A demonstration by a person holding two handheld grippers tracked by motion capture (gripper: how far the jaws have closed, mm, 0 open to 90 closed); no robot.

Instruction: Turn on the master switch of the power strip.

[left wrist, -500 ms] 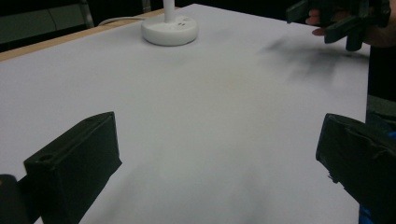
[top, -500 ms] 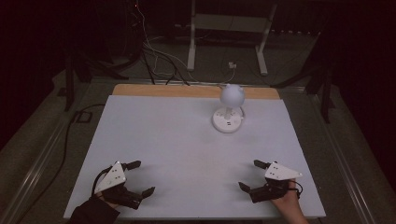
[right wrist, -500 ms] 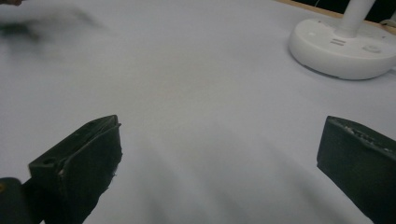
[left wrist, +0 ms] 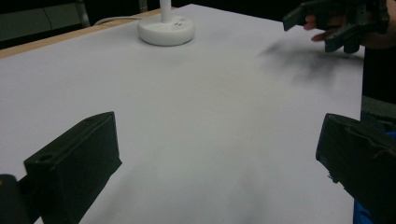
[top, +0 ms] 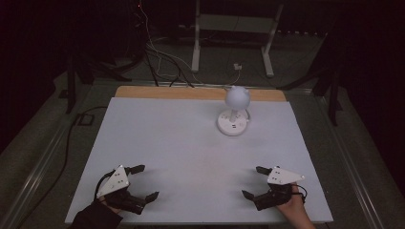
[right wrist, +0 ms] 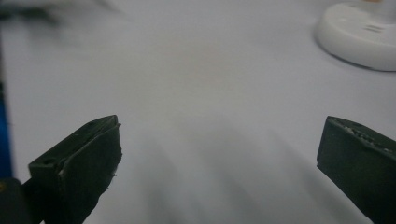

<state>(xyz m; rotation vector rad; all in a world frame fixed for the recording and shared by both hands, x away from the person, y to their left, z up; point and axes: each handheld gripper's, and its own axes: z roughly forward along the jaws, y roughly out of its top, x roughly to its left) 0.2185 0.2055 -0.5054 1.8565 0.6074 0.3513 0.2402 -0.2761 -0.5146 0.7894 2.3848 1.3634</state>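
A small white lamp (top: 235, 110) with a round head and a disc base stands at the far middle-right of the white table (top: 191, 143). Its base (left wrist: 166, 31) lies far ahead in the left gripper view and at the upper right as a base (right wrist: 357, 35) in the right gripper view. My left gripper (top: 140, 182) rests low at the near left corner, jaws wide open and empty. At the near right, my right gripper (top: 254, 182) is also open with nothing between its jaws. In the left gripper view the right gripper (left wrist: 327, 25) appears across the table.
A wooden strip (top: 167, 92) edges the table's far side. Cables (top: 162, 62) and a white metal stand (top: 234, 33) sit on the dark floor beyond. A black cable (top: 67, 143) runs along the left side.
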